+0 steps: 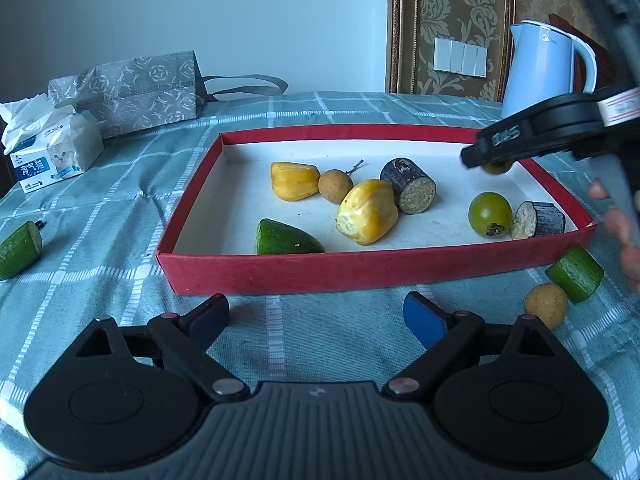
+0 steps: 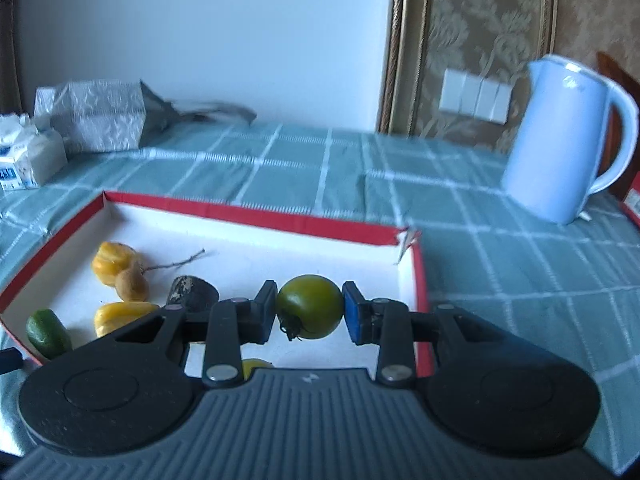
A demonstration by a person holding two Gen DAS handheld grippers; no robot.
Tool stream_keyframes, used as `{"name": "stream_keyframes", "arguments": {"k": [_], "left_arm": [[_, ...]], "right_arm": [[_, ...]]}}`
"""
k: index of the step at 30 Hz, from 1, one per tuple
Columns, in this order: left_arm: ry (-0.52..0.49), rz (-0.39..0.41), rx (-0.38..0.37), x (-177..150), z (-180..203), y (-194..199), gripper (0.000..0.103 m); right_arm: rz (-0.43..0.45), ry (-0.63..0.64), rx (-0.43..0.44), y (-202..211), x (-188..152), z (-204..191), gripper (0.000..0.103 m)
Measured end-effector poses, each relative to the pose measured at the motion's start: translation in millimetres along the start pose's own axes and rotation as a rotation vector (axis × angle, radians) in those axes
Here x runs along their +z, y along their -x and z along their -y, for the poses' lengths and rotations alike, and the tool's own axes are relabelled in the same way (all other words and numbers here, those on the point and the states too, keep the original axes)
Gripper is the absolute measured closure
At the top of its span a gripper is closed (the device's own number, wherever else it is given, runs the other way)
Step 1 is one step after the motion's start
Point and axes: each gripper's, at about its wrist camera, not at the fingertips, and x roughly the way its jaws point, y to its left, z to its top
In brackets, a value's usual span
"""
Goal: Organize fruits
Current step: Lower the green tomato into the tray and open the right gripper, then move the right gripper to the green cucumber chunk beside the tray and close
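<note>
Checked tablecloth | left gripper jaws wide, empty | right gripper jaws clamping green tomato

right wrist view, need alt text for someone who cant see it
The right gripper holds a green tomato between its two fingers above the right end of a red-rimmed box. Yellow fruit pieces, a brown longan and a cucumber piece lie inside; a pale blue kettle stands behind.

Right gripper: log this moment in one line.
right gripper shut on green tomato | over red tray | left gripper open, empty
</note>
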Motion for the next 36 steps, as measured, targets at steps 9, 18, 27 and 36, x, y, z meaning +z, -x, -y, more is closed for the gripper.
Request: {"name": "stream_keyframes", "arguments": {"k": [9, 18, 27, 36], "left_arm": [[-0.002, -0.002, -0.003, -0.1, 1.4, -1.1, 0.006], [-0.002, -0.002, -0.004, 0.3, 0.6, -1.1, 0.005], [-0.003, -0.003, -0.005, 0.6, 0.7, -1.7, 0.005], [-0.007, -0.009, -0.014, -1.0, 3.2, -3.0, 0.001]], "right_arm": [[-0.118, 0.032, -0.029, -38.8, 4.2, -6.1, 0.071], [-0.045, 0.069, -0.093, -28.4, 9.4, -11.0, 0.024], [0.285, -0.085, -0.061, 71.6, -36.5, 22.0, 0.004], [0.391, -0.062, -0.137, 137.7, -106.1, 32.2, 0.004]]}}
